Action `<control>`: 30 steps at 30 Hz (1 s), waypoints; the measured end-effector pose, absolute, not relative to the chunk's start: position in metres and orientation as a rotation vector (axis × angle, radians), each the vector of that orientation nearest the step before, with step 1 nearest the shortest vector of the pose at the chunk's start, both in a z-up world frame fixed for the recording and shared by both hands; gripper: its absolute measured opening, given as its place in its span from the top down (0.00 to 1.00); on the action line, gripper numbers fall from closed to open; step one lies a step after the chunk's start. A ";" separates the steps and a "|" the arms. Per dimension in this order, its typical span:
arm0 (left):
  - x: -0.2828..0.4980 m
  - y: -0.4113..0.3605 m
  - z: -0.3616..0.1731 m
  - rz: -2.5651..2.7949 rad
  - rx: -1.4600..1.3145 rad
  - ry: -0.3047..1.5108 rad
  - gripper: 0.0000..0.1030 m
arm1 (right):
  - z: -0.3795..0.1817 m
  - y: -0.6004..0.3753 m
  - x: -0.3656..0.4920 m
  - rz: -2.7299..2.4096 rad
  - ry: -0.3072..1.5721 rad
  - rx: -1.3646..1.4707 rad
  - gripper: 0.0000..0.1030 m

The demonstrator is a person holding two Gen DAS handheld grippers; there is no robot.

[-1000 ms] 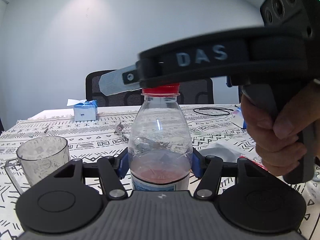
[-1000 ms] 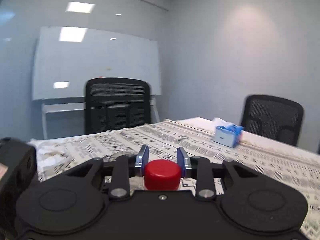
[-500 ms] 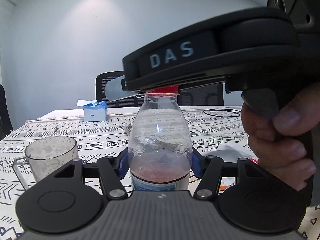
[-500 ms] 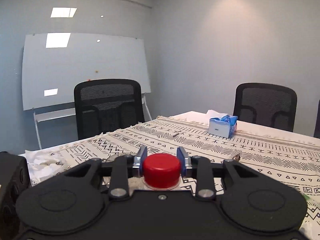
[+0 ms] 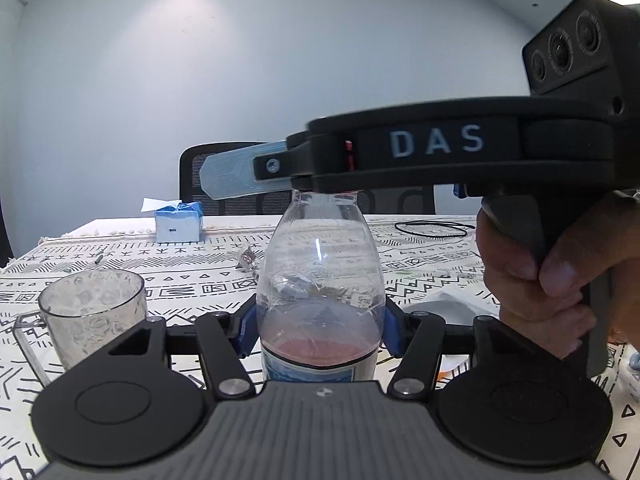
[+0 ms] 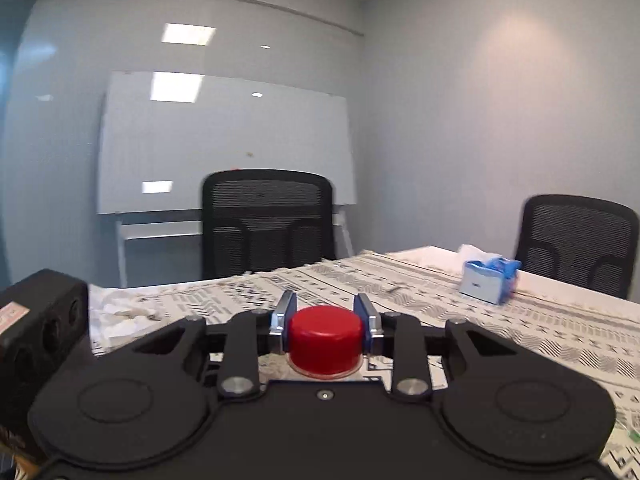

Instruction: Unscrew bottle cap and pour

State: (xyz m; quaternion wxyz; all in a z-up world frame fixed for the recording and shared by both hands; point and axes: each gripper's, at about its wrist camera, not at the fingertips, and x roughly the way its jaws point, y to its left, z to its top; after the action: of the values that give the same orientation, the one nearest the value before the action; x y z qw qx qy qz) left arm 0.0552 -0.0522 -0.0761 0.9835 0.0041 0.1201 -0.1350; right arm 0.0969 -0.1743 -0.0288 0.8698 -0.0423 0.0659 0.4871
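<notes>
Cup of clear plastic stands at the lower left of the left wrist view, on a surface covered by a black-and-white patterned cloth. Farther back, left of centre, sits a small blue tissue box, with a black chair behind it against the pale wall. At the centre of the frame the bottle stands upright, clear, with a little reddish liquid low inside and a blue label at its base. The left hand-held gripper is pressed against the bottle's lower body, one blue pad on each side. Across the upper right of the frame, the right hand-held gripper lies level over the bottle's mouth, its black body marked DAS, and a hand at the right edge grips its handle. A black cable loop lies on the cloth behind.

In the right wrist view, a whiteboard fills the left half of the far wall with a black chair before it. At the lower centre the red cap sits pinched between the right hand-held gripper's two pads, touching both. To the right the tissue box rests on the cloth, somewhat blurred, in front of a second black chair.
</notes>
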 end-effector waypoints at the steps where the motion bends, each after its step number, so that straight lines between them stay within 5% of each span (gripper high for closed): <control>1: 0.055 -0.053 -0.076 -0.273 0.006 0.242 0.47 | -0.029 -0.177 0.099 1.046 0.132 -0.094 0.68; 11: 0.056 -0.057 -0.078 -0.265 0.021 0.234 0.44 | -0.023 -0.194 0.113 1.170 0.163 -0.062 0.67; 14: 0.055 -0.062 -0.077 -0.238 0.040 0.235 0.43 | -0.017 -0.187 0.089 0.969 0.169 -0.066 0.57; 19: 0.052 -0.066 -0.075 -0.222 0.059 0.219 0.42 | -0.012 -0.190 0.075 0.890 0.179 -0.017 0.55; 23: 0.049 -0.059 -0.068 -0.236 0.030 0.151 0.26 | -0.008 -0.200 0.067 0.855 0.181 0.007 0.54; 27: 0.058 -0.057 -0.064 -0.235 0.017 0.171 0.26 | -0.005 -0.197 0.062 0.823 0.181 -0.003 0.54; 28: 0.061 -0.056 -0.064 -0.229 0.019 0.175 0.29 | -0.004 -0.193 0.062 0.816 0.185 -0.012 0.54; 29: 0.063 -0.056 -0.064 -0.227 0.021 0.177 0.44 | -0.004 -0.187 0.063 0.812 0.196 -0.023 0.54; 30: 0.064 -0.055 -0.064 -0.233 0.022 0.179 0.45 | -0.004 -0.181 0.064 0.810 0.209 -0.035 0.55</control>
State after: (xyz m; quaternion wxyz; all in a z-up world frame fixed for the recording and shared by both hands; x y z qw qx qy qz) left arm 0.0637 -0.0554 -0.0641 0.9891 0.0109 0.0894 -0.1161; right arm 0.0638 -0.1811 -0.0041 0.9137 -0.0168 0.1014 0.3931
